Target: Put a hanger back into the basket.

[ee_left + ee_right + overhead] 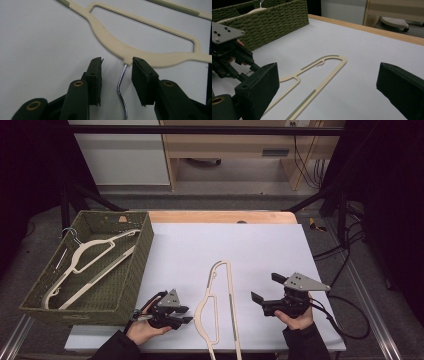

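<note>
A cream plastic hanger (220,305) (112,42) (322,75) lies flat on the white table sheet (200,240), its long bar running away from me. Its thin metal hook (121,85) sticks out toward my left gripper (186,315) (117,65). That gripper is low over the sheet with a jaw on each side of the hook wire. Gaps show between the wire and both pads, so it is open. The tip of one jaw sits right at the hanger's neck. My right gripper (264,286) (328,75) is to the right of the hanger, wide open and holding nothing.
A green woven basket (145,245) (274,22) stands at the left of the table with two more cream hangers (90,255) inside. A wooden table edge (220,216) runs along the far side. Cables trail off to the right.
</note>
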`<state>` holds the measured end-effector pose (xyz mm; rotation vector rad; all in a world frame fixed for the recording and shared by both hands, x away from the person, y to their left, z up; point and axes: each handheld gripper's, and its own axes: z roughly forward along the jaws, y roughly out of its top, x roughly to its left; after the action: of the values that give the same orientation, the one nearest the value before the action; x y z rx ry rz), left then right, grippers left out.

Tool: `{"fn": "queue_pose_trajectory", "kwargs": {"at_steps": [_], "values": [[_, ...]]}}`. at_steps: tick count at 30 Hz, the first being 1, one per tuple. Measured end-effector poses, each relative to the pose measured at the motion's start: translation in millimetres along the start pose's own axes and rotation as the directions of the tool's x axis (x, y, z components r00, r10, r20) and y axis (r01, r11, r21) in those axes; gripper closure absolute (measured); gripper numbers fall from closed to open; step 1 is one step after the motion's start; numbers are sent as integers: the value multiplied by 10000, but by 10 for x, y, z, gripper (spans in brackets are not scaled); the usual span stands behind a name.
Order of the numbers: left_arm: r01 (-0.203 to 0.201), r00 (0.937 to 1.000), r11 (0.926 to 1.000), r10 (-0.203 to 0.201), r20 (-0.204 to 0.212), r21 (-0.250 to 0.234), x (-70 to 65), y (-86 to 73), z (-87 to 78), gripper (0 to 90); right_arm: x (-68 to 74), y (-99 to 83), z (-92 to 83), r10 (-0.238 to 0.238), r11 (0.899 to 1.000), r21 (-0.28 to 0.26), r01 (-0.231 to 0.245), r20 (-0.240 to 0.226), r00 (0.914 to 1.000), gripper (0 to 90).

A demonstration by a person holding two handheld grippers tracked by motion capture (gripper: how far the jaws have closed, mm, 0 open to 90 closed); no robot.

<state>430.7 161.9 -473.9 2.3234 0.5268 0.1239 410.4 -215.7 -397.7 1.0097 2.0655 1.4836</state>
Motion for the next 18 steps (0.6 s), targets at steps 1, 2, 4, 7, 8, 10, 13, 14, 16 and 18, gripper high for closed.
{"fn": "queue_pose_trajectory", "kwargs": {"at_steps": [1, 2, 4, 7, 8, 10, 13, 14, 16, 18], "values": [[-78, 10000, 10000, 78, -23, 9, -6, 0, 4, 618, -1, -1, 1, -19, 10000, 20, 19, 19, 10000, 48], [-170, 9998, 9998, 170, -42, 62, -5, 1, 1, 627, -1, -3, 2, -23, 10000, 43, 23, 6, 10000, 48], [-289, 9996, 9995, 290, -54, 115, -3, 0, -1, 648, 1, -4, 5, -19, 10000, 61, 19, 12, 10000, 48], [-240, 9997, 9997, 240, -37, 94, -19, -2, 1, 705, 2, -4, 6, -26, 10000, 63, 26, -8, 10000, 48], [-392, 9992, 9990, 392, 20, 225, -24, 0, -6, 726, 2, -5, 5, -27, 10000, 62, 27, -6, 10000, 48], [-580, 9983, 9980, 581, -17, 240, -56, -1, -2, 737, 2, -4, 5, -16, 10000, 55, 16, 1, 10000, 48], [-289, 9996, 9993, 289, 3, 250, -54, 3, 5, 753, 1, -5, 7, -27, 10000, 45, 28, -18, 10000, 48], [-325, 9995, 9989, 324, 27, 324, -42, 5, 2, 765, 2, -5, 13, -16, 10000, 44, 16, -27, 10000, 49], [-245, 9997, 9991, 244, 22, 353, -31, 6, 4, 791, 4, -8, 20, -12, 10000, 61, 12, -59, 10000, 49], [-143, 9999, 9994, 142, 35, 312, -32, 11, 11, 816, 11, -11, 35, 13, 10000, 80, -13, -67, 10000, 49]]}}
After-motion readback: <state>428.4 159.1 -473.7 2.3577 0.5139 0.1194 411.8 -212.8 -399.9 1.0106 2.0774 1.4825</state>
